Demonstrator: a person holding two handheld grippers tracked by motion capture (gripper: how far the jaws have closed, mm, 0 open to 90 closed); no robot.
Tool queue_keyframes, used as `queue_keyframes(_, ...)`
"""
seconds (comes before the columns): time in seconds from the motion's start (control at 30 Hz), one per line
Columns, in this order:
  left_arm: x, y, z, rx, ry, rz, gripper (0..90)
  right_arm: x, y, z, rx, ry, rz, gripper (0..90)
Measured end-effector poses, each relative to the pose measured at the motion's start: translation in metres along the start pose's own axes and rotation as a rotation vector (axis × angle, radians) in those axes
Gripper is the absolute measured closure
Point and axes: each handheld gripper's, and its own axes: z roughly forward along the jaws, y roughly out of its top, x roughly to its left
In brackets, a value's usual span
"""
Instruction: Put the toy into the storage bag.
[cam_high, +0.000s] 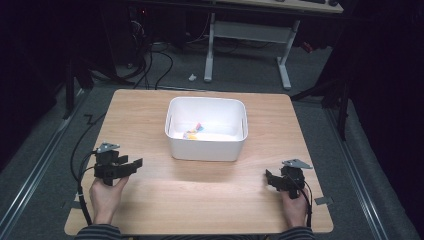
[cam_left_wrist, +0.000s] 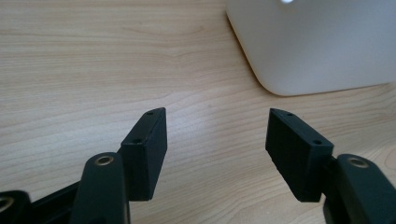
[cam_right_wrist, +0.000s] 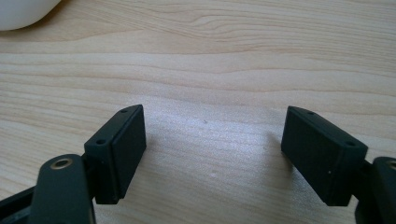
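Observation:
A white rectangular bin (cam_high: 206, 128) stands on the wooden table (cam_high: 200, 190), a little behind its middle. Small colourful items (cam_high: 193, 131) lie on its floor. My left gripper (cam_high: 131, 165) is held low at the table's front left, its jaws open with only bare wood between them (cam_left_wrist: 217, 135). A corner of the bin (cam_left_wrist: 317, 46) shows ahead and to the right in the left gripper view. At the front right my right gripper (cam_high: 270, 179) rests close to the tabletop, jaws wide open and empty (cam_right_wrist: 212, 135). The bin's edge (cam_right_wrist: 21, 11) sits at the top left there.
A desk frame with white legs (cam_high: 247, 45) stands on the grey floor beyond the table. Cables (cam_high: 82, 165) trail from the left gripper across the table's left edge. Bare wood lies between the two grippers in front of the bin.

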Motion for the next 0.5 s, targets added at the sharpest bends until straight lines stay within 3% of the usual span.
queue_keyframes(0.5, -0.003, -0.016, 0.018, 0.025, 0.006, 0.002, 36.2, 0.0, 0.0, 0.0, 0.002, 0.001, 0.002, 22.2)
